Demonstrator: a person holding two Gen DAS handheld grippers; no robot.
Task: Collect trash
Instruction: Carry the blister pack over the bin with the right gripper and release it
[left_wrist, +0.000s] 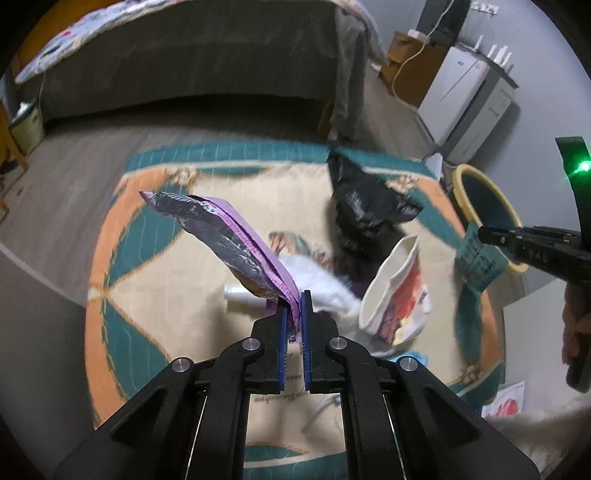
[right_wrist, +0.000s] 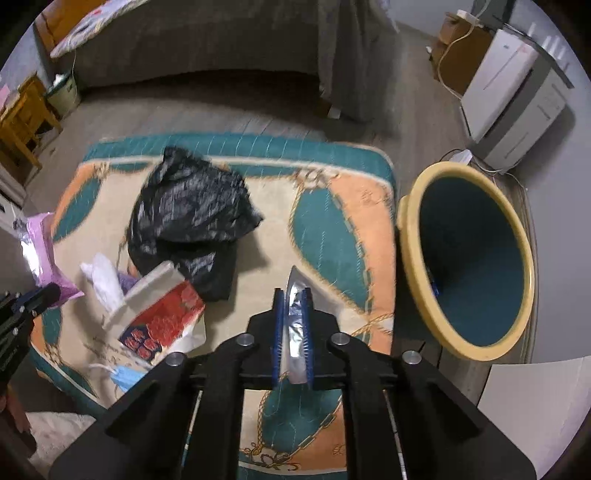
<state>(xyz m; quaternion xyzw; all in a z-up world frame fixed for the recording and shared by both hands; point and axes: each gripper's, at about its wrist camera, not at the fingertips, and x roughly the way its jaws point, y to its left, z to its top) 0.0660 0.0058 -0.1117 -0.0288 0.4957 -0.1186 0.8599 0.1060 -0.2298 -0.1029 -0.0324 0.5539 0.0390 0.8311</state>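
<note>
My left gripper (left_wrist: 294, 295) is shut on a purple and silver snack wrapper (left_wrist: 229, 236), held above the patterned rug (left_wrist: 155, 266); the wrapper also shows in the right wrist view (right_wrist: 40, 254). My right gripper (right_wrist: 293, 291) is shut on a silver foil wrapper (right_wrist: 295, 317), held above the rug (right_wrist: 351, 229) to the left of the teal bin with a yellow rim (right_wrist: 469, 258). On the rug lie a black plastic bag (right_wrist: 192, 214), a white and red carton (right_wrist: 159, 314), white tissue (right_wrist: 99, 277) and a blue face mask (right_wrist: 125, 376). The bin (left_wrist: 484, 199) stands at the right in the left wrist view.
A bed with a grey skirt (left_wrist: 192, 62) runs along the back. A white appliance (right_wrist: 513, 96) and cardboard box (right_wrist: 458, 48) stand at the right wall. A wooden chair (right_wrist: 22, 122) and small pail (right_wrist: 66, 92) are at far left. A small white bottle (left_wrist: 240, 293) lies on the rug.
</note>
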